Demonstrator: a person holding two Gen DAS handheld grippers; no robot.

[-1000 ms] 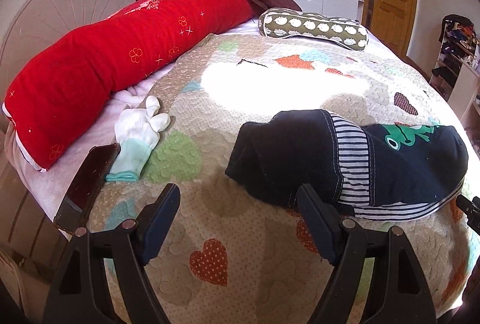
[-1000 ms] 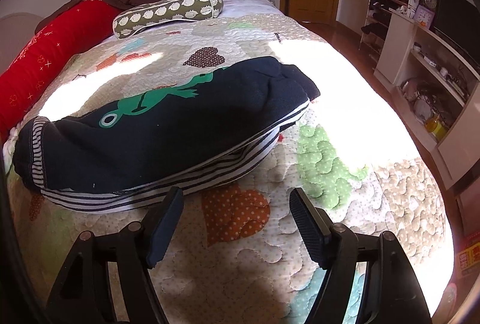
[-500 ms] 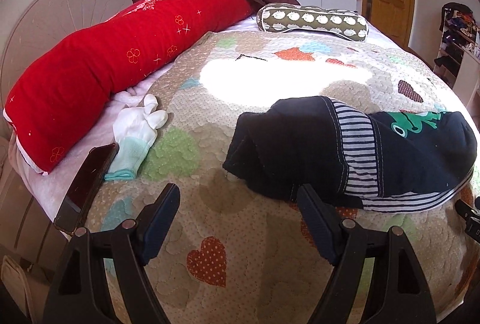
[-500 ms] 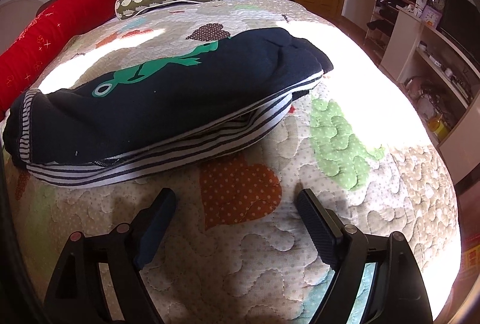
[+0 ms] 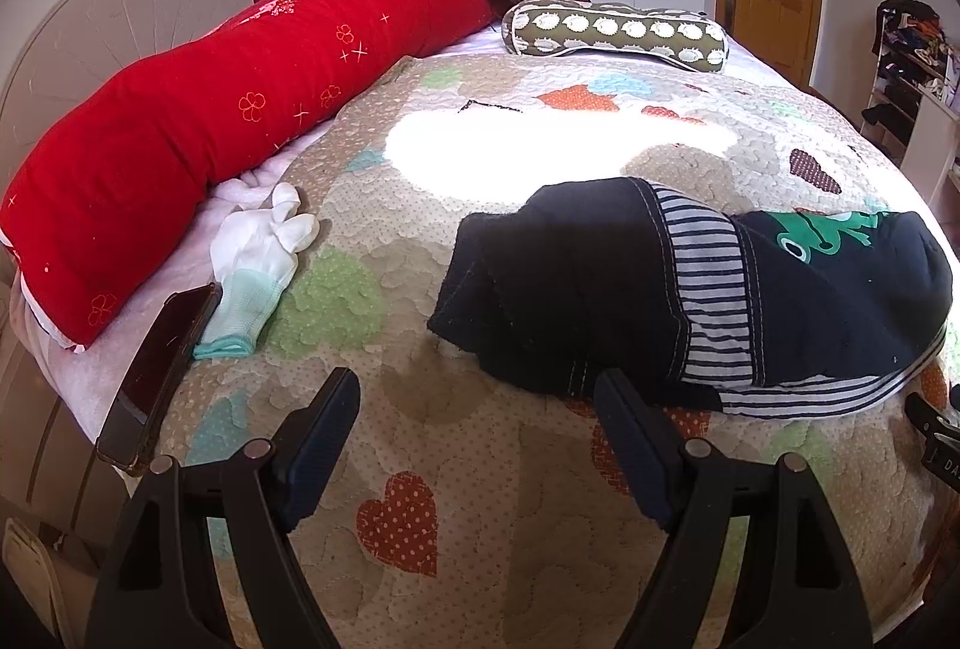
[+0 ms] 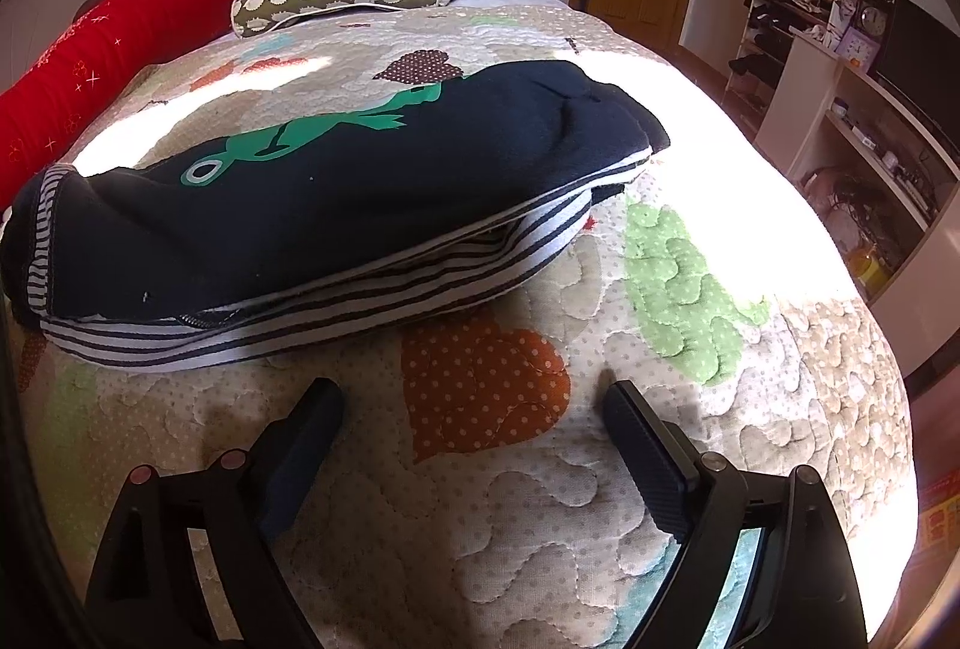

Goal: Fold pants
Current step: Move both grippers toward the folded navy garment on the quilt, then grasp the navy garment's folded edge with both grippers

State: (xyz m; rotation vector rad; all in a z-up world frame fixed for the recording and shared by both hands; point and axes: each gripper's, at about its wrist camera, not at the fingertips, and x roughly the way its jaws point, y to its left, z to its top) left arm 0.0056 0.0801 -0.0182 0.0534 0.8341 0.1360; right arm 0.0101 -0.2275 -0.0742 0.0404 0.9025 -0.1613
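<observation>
Dark navy pants with striped trim and a green frog print lie folded in a bundle on the quilted bed; they also show in the right wrist view. My left gripper is open and empty, just short of the bundle's near left end. My right gripper is open and empty above the quilt, a little in front of the bundle's striped edge. Neither gripper touches the pants.
A white glove and a dark phone lie at the left edge of the quilt. A long red bolster and a patterned bolster lie at the back. Shelves stand right of the bed.
Both grippers have drawn back slightly from the pants and stay open. The pants have not moved on the bed.
</observation>
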